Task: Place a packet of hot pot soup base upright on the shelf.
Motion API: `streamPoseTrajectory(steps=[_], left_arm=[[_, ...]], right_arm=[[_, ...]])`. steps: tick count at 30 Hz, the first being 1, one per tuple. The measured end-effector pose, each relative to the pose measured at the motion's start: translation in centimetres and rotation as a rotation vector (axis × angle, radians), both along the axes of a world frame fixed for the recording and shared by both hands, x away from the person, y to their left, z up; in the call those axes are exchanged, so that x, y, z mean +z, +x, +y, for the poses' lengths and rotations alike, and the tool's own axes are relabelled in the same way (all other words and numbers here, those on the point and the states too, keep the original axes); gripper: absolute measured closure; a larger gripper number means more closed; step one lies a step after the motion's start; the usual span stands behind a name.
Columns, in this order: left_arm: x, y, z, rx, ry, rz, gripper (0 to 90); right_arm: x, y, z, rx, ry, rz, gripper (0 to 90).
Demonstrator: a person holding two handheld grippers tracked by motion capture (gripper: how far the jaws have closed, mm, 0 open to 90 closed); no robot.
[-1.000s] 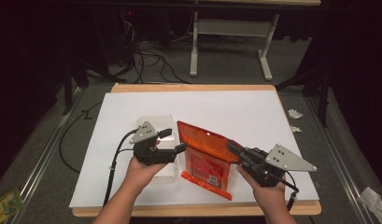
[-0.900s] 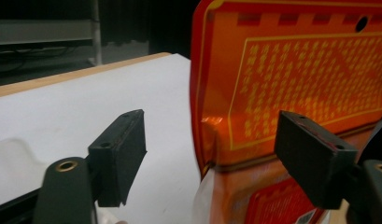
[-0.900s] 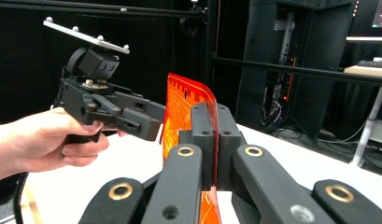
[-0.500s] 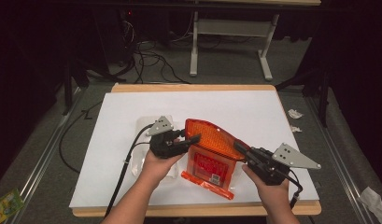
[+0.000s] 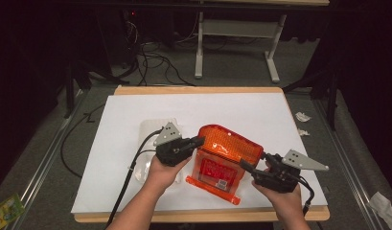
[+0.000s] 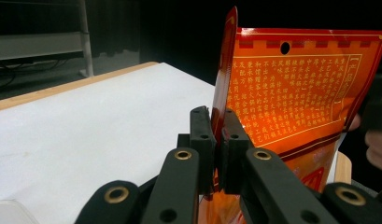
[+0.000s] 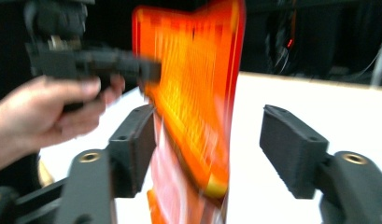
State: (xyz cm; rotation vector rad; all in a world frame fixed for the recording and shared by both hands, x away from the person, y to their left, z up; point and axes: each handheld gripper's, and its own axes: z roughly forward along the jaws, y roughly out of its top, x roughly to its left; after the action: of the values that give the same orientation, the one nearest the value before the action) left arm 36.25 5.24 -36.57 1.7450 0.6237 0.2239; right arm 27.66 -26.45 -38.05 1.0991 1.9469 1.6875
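Observation:
An orange printed pouch stands tilted on the white table, its top lifted toward the back. My left gripper has just closed its jaws and is shut on the pouch's left edge; the left gripper view has the two pads pinching the thin edge of the pouch. My right gripper sits at the pouch's right side. Its jaws have just been opening. In the right gripper view this gripper stands open, with the blurred pouch between the jaws, close to the left pad and apart from the right one.
A clear plastic bag lies on the white sheet under my left hand. The table's wooden edge runs along the back. Paper scraps lie on the floor at right, and a green packet at bottom left.
The left gripper moved right from the clear bag to the pouch's left edge and shut on it. The right gripper sank a little and opened, letting go of the pouch's right edge.

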Motion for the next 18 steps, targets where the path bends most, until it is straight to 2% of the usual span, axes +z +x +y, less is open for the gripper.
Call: streamPoseTrajectory(steps=[2,3,4,6,7,10,13,16,17,18], left_arm=[[0.0,0.0,0.1,-0.002,0.004,-0.002,86.9],[0.1,-0.1,0.1,-0.005,0.006,-0.003,86.8],[0.1,-0.1,0.1,-0.005,0.006,-0.003,86.7],[0.1,-0.3,0.2,-0.006,0.015,-0.010,86.5],[0.1,-0.3,0.2,-0.006,0.015,-0.010,86.3],[0.3,-0.6,0.4,-0.007,0.024,-0.020,85.8],[0.3,-0.8,0.4,-0.005,0.032,-0.029,85.4],[0.4,-1.0,0.6,-0.007,0.041,-0.035,83.5],[0.4,-1.0,0.7,-0.005,0.044,-0.040,80.0],[0.5,-1.1,0.9,0.004,0.054,-0.040,76.9]], right_arm=[[-0.6,0.1,0.2,0.005,-0.012,0.017,34.8],[-1.9,0.6,0.8,0.023,-0.024,0.057,34.7],[-2.4,0.9,1.2,0.037,-0.030,0.086,35.1],[-3.1,1.3,1.8,0.061,-0.057,0.108,38.5],[-3.1,1.3,1.8,0.061,-0.057,0.108,38.5],[-3.4,1.5,2.1,0.096,-0.043,0.111,48.9],[-3.4,1.4,2.2,0.116,-0.035,0.115,51.7],[-3.2,1.3,2.5,0.125,-0.051,0.109,58.0],[-2.9,1.1,2.7,0.123,-0.063,0.098,63.2],[-2.9,1.1,2.7,0.119,-0.069,0.095,63.8]])
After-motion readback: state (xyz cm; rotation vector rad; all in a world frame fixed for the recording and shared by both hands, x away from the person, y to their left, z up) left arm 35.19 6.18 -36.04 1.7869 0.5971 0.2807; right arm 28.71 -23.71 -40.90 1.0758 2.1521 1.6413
